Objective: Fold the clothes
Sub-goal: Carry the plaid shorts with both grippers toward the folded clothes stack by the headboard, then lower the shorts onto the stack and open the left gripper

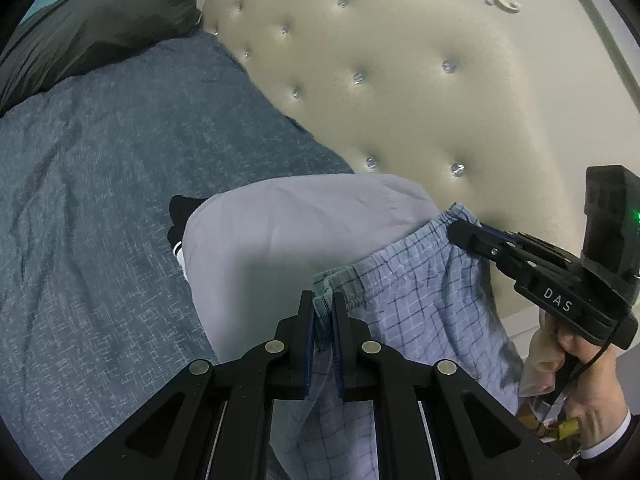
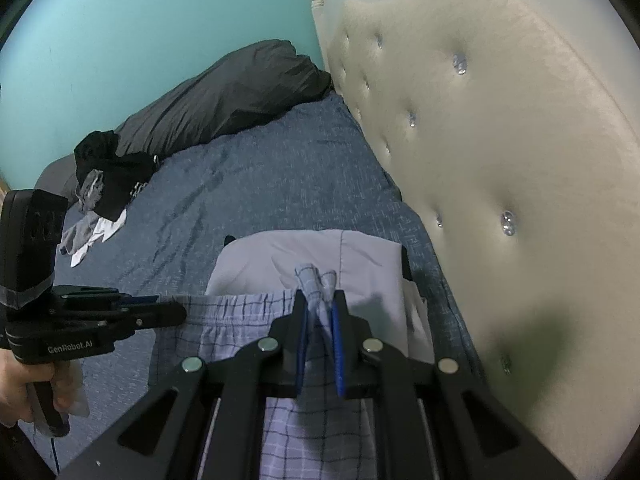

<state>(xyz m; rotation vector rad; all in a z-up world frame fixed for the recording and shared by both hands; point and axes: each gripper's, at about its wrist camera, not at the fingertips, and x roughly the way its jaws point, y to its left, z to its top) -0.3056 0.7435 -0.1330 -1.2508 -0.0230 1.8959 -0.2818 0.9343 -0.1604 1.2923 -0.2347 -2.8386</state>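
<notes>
I hold the plaid shorts (image 1: 420, 292) by their elastic waistband, stretched between my two tools and lifted above the bed. The cloth is light blue with dark crossing lines, and it hangs down under both cameras. My left hand-held gripper (image 1: 323, 312) is clamped on one end of the waistband; I see the stitched hem squeezed between the blue pads. My right hand-held gripper (image 2: 320, 312) is clamped on the other end, where a small bunch of the plaid cloth stands up above the fingertips. In the left view the right tool enters from the right side with a hand (image 1: 580, 364) around its handle, and its tips meet the corner of the shorts. In the right view the left tool comes from the left side in the same way, and it touches the waistband edge.

Just beyond the shorts lies a light grey garment (image 1: 288, 232), flat on the bed. A black piece of cloth (image 1: 178, 220) with white stripes shows at its left edge.

All this is over a blue-grey bedcover (image 1: 100, 200) with some wrinkles. Further away on the cover, near the far side, I see a small heap of dark and grey clothes (image 2: 104, 184). Behind it lies a black pillow (image 2: 224, 96) against the turquoise wall (image 2: 140, 20). On the right side stands a cream padded headboard (image 2: 500, 140) with shiny buttons and white carved ornament at the top.
</notes>
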